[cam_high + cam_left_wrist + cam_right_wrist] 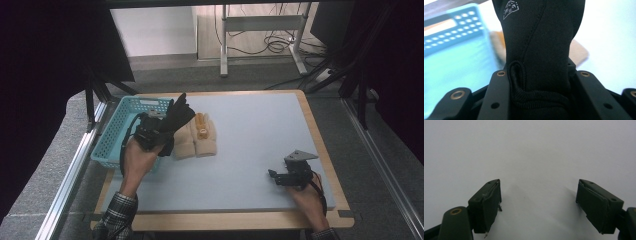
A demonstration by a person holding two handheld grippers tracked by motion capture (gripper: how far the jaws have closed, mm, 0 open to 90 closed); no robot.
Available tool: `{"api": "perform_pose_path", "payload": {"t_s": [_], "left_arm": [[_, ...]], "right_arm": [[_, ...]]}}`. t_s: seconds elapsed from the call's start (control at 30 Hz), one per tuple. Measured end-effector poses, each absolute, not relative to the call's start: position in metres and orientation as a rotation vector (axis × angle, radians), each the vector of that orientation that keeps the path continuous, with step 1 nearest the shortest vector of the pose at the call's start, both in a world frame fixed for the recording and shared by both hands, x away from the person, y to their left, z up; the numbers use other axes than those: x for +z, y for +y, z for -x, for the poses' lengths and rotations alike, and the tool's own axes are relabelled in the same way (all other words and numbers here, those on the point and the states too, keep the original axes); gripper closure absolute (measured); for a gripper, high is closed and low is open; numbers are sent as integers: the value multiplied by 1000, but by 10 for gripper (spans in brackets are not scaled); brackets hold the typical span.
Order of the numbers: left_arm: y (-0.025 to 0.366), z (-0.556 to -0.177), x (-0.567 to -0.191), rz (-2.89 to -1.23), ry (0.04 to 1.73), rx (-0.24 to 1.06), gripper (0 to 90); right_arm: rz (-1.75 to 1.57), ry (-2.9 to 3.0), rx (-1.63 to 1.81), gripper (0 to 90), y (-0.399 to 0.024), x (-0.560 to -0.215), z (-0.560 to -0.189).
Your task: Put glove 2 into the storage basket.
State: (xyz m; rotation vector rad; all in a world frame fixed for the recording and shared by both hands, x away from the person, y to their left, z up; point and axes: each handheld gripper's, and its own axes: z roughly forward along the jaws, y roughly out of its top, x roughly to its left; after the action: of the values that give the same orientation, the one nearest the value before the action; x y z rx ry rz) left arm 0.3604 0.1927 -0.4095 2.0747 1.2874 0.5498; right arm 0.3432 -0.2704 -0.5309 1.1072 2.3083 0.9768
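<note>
Now the left gripper (161, 131), fingers clamped on a black glove (176, 117), should carry it clear over the basket (111, 145) rim; right gripper (280, 175) idles open.

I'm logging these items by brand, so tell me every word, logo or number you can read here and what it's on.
No text can be read.
Black glove: a small white printed emblem near its top in the left gripper view, a picture with no legible letters.
Beige gloves: an orange tag lies on them, too small to read.
Blue basket: no marking visible.
</note>
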Motion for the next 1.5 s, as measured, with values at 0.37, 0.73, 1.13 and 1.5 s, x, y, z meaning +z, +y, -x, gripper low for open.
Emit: {"api": "perform_pose_path", "payload": {"t_s": [0.37,0.73,1.13,1.5], "left_arm": [[249,-374,-409,-1995,1447,575,637],[299,-397,-434,-1960,1587,537,628],[318,-427,-476,-2120,1775,524,614],[328,-450,-503,-2225,1917,523,552]], "right_arm": [[-1108,2308,977,197,-270,-531,-343],[-1109,2309,977,197,-270,-531,-343],[-1109,2308,979,196,-270,-531,-343],[-1109,2308,979,197,-270,-531,-343]]}}
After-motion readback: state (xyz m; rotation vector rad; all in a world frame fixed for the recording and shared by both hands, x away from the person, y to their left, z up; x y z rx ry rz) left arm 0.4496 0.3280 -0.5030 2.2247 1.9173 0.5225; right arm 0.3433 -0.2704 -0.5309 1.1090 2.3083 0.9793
